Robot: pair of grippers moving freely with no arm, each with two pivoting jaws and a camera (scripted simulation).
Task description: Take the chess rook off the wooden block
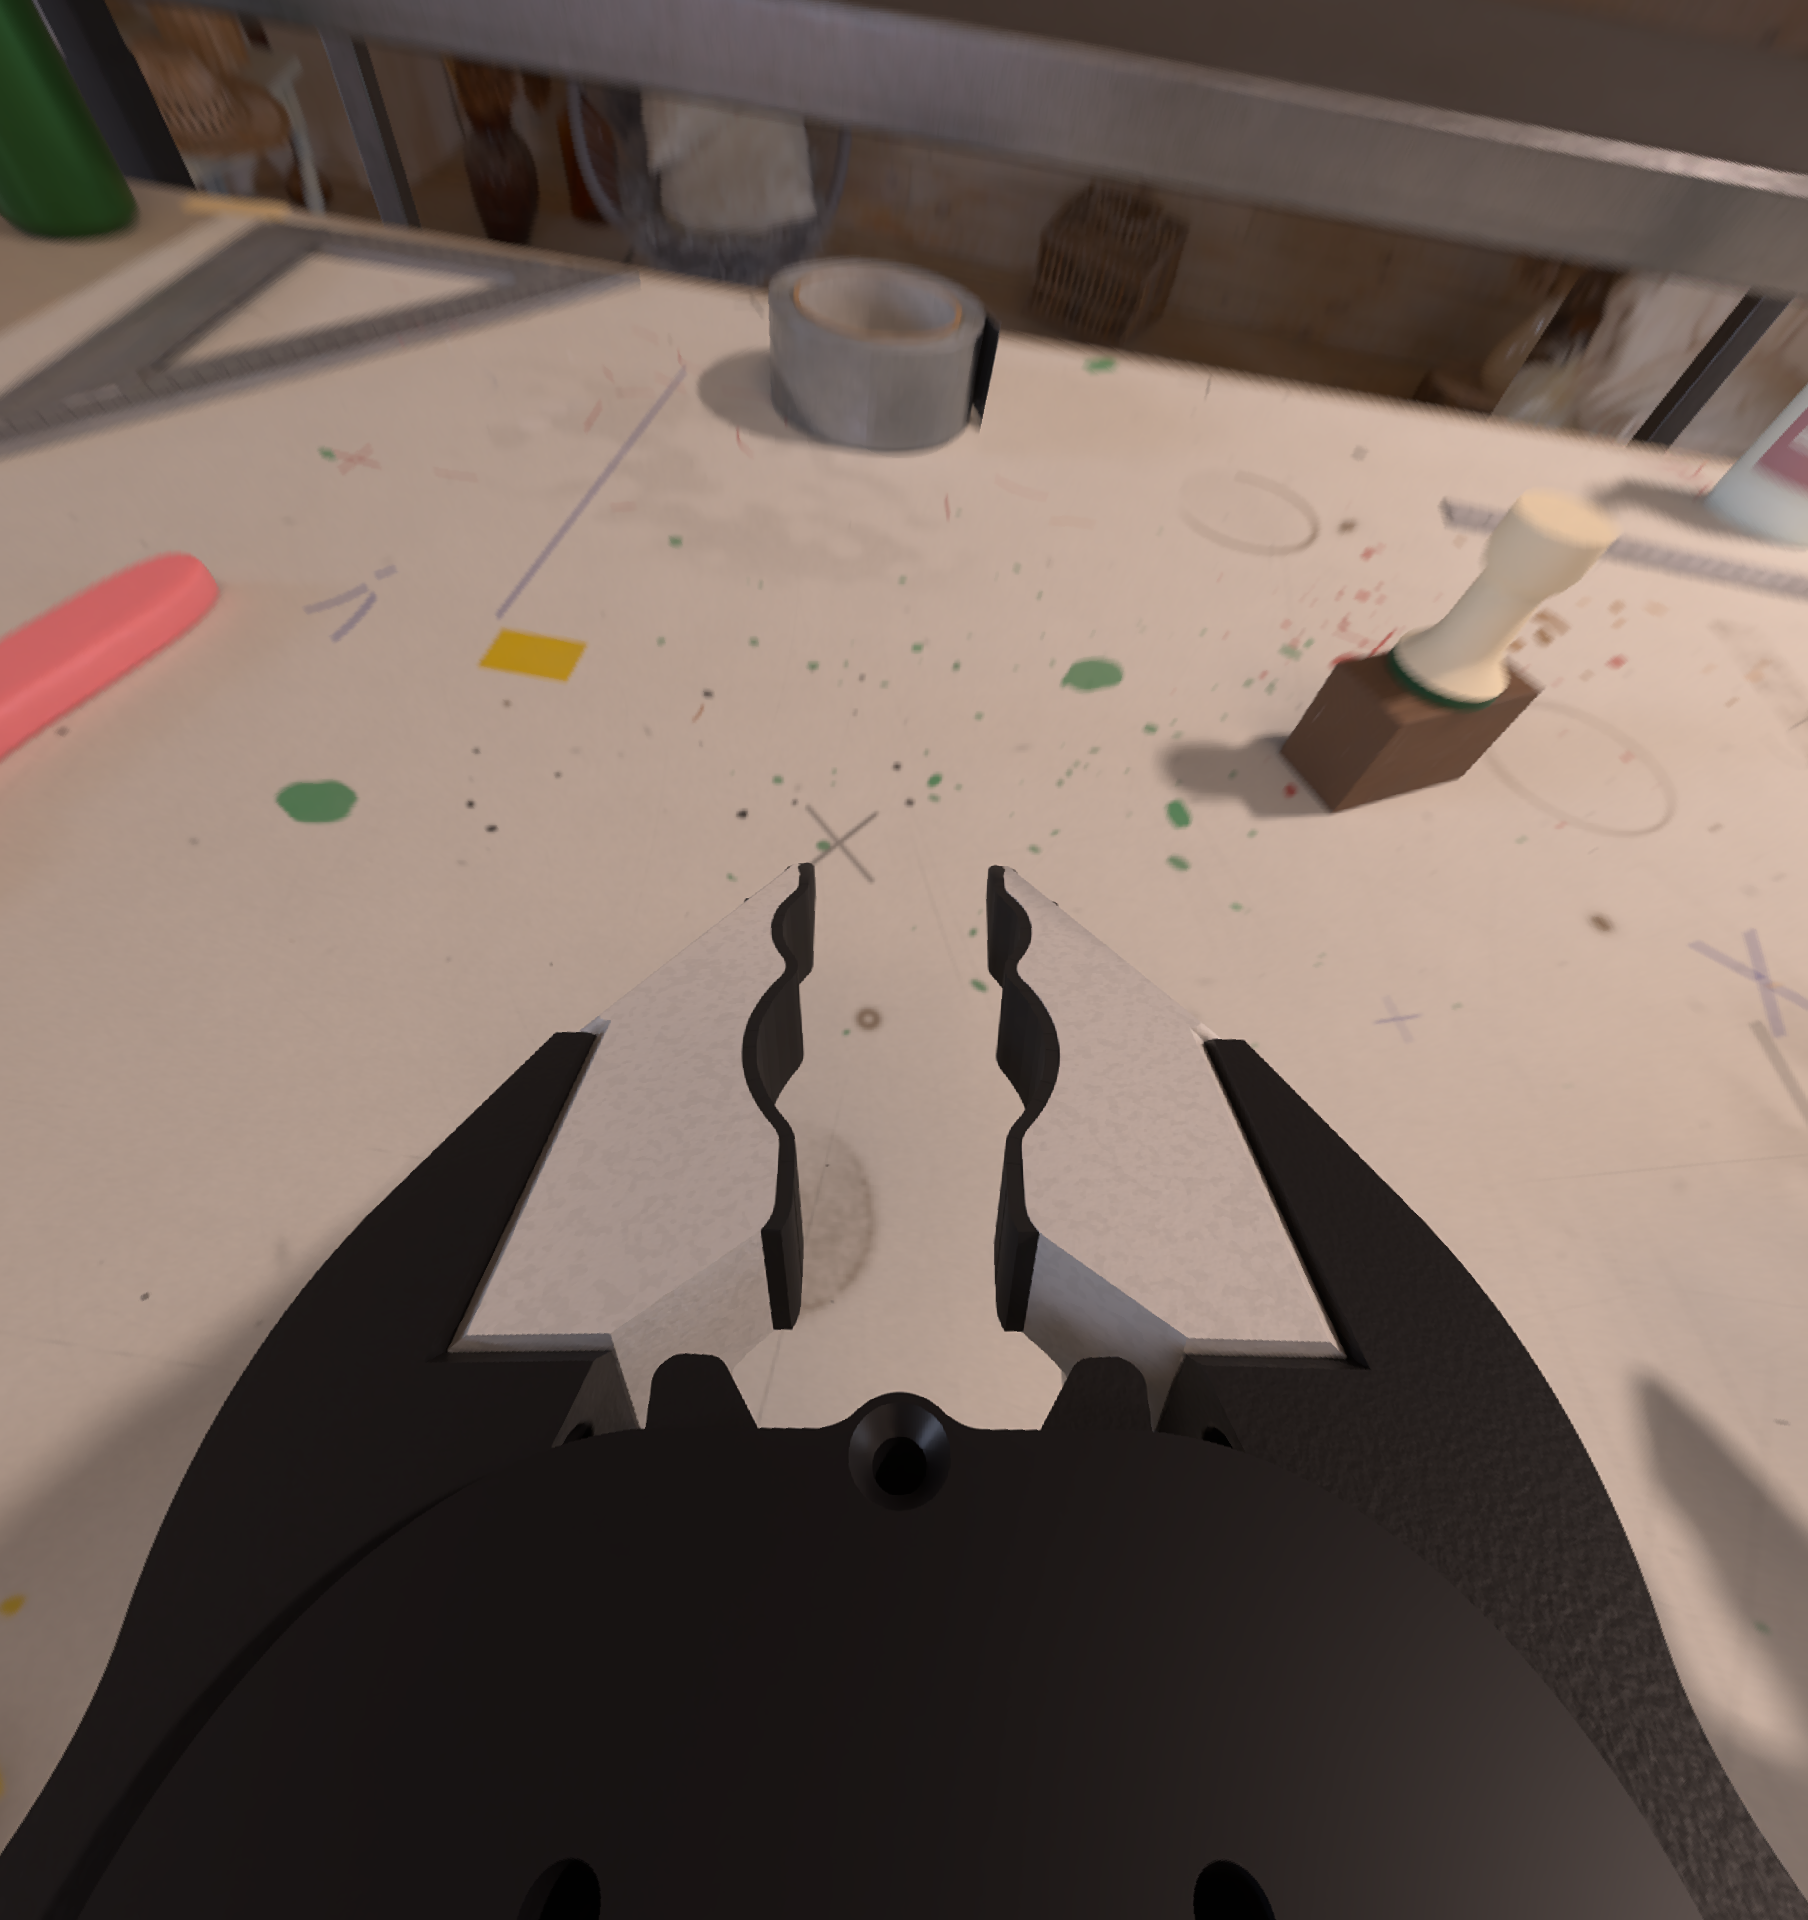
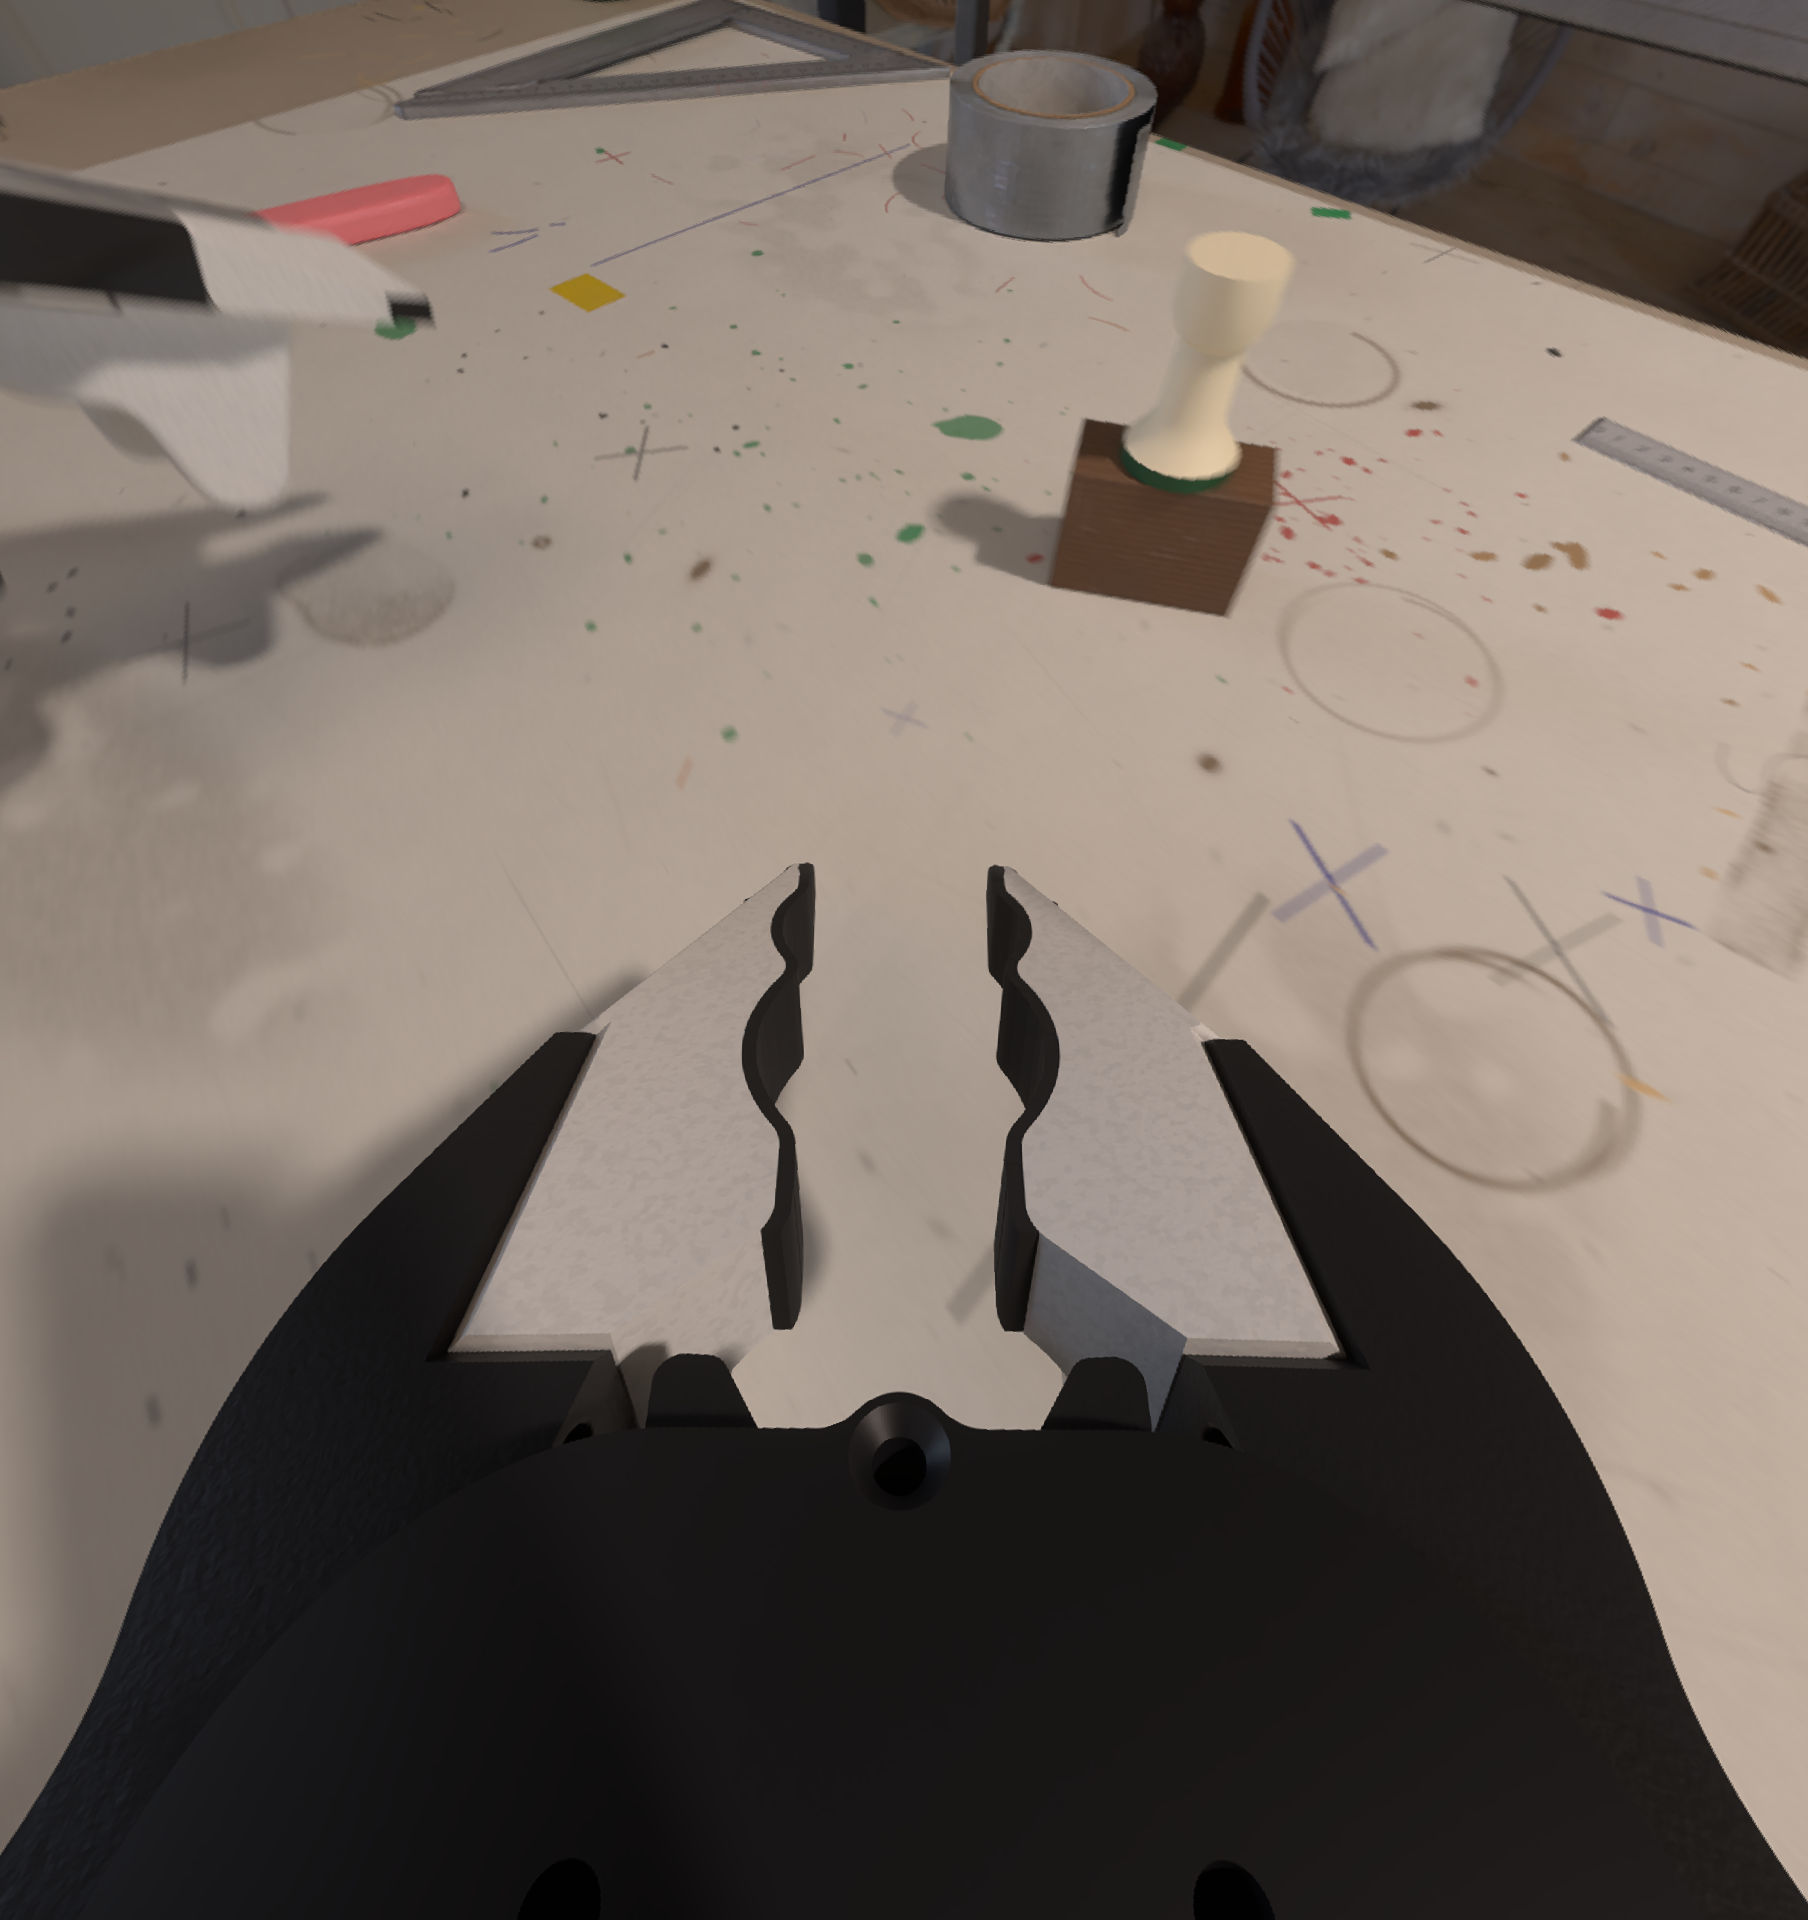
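The cream chess rook (image 2: 1206,364) is seen upright on the wooden block (image 2: 1160,530), probably light, rigid and smooth, best gripped at its narrow waist, both right gripper (image 2: 900,883) and left gripper (image 1: 900,883) parted and empty.

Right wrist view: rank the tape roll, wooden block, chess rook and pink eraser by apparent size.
1. tape roll
2. wooden block
3. chess rook and pink eraser: too similar, and the eraser lies farther away.

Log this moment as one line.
phase: approach | left gripper: open, empty | right gripper: open, empty | rook: upright on wooden block | contact: none
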